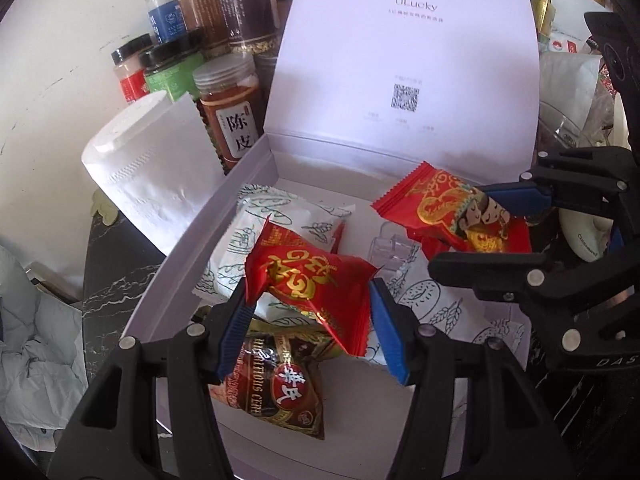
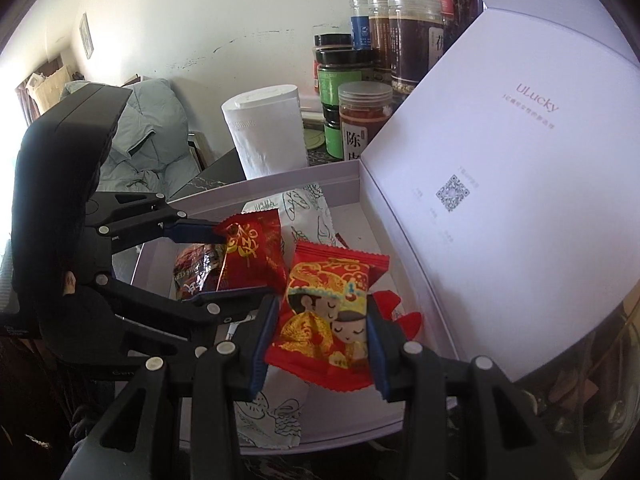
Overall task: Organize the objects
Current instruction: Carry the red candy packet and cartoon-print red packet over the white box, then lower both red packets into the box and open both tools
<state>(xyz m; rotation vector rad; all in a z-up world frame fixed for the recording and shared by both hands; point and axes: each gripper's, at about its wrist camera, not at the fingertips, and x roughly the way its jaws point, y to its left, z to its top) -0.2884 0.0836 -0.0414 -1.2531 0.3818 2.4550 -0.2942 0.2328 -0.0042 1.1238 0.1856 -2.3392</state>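
While both tongs hang over the open white box, each has a red packet between its blue pads.

Left gripper point(image 1: 308, 312): jaws narrowed onto a red packet with gold script point(image 1: 316, 280), held above the box floor; blue pads point(image 1: 236, 332) press its two sides.

Right gripper point(image 2: 320, 344): jaws narrowed onto a red packet with a cartoon couple point(image 2: 332, 312), also held over the box interior, nearer the upright lid.

Box point(image 1: 192, 240): pale lilac-white cardboard, shallow, its hinged lid point(image 2: 520, 180) standing open and printed "uLucky" with a QR code.

Inside the box: white sachets with green line drawings point(image 1: 256, 220) lying flat on the floor; a dark brown and gold snack bag point(image 1: 280, 388) at the near end, under the left tongs; a small clear plastic piece point(image 1: 390, 246) toward the middle.

Surface: dark marbled tabletop point(image 1: 108, 272) with pale veins; the box sits on it.

Beside the box: a white tissue roll point(image 2: 268, 132) standing upright, just beside the box's left wall.

Behind the roll: a cluster of jars point(image 2: 376, 60) against the wall, some with black lids, some clear-lidded; one orange-filled jar point(image 1: 230, 108) with a white label of Chinese characters stands close to the lid's hinge corner.

Room: off-white scuffed wall point(image 2: 200, 20); a crumpled grey-green quilt point(image 2: 148, 136) past the table's edge; a small frame on the far wall point(image 2: 86, 36); mixed clutter to the right of the lid, too jumbled to name.
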